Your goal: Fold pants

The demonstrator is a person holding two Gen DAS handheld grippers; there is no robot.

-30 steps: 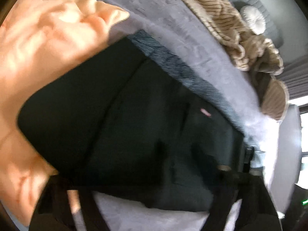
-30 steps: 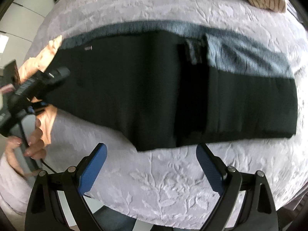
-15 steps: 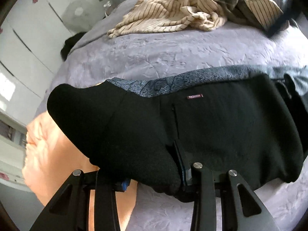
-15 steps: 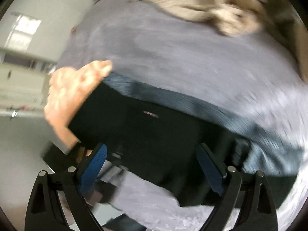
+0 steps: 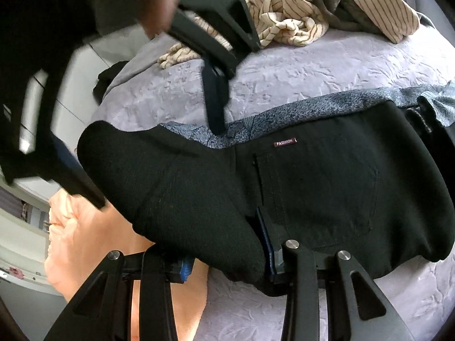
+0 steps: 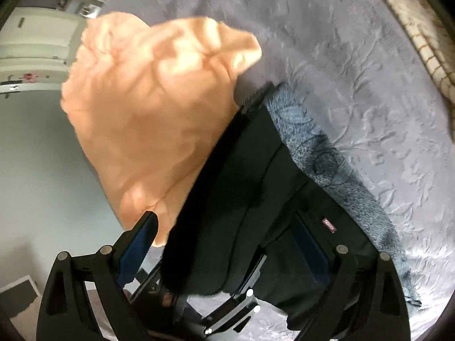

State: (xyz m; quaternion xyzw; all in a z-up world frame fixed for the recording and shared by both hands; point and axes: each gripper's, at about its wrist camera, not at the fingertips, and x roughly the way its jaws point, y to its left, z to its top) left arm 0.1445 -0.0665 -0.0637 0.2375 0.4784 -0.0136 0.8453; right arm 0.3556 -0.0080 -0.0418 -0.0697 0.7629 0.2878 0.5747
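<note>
Black pants (image 5: 312,193) spread across a lavender embossed bedspread (image 5: 327,68) on the bed, lying partly over a blue-grey fleecy cloth (image 5: 284,116) that shows along the far edge. Small maroon tag (image 5: 286,143) sewn near the waistband above a back pocket, lettered "FASHION"; the same tag (image 6: 330,224) visible from the right wrist view, too blurred there to read. No other writing legible.

Left hand-held gripper (image 5: 227,261) nearly closed, clamped on a thick bunched fold of the pants at the near edge, fabric bulging up between the blue-padded fingers (image 5: 266,244). Right hand-held gripper (image 6: 227,247) spread wide, blue pads (image 6: 142,241) on either side of the lifted end of the pants, gripping nothing; seen from the left wrist view as a dark blurred frame (image 5: 216,96) hovering above the blue-grey cloth, one finger pointing down toward it.

Peach-coloured cloth (image 5: 93,244) beside the end of the pants at the bed's edge, touching or tucked under it; also large in the right wrist view (image 6: 153,108). Cream striped garment (image 5: 298,20) heaped at the far side of the bed, well apart from the pants. Small dark item (image 5: 106,82) at the bed's far left edge, too indistinct to name.
</note>
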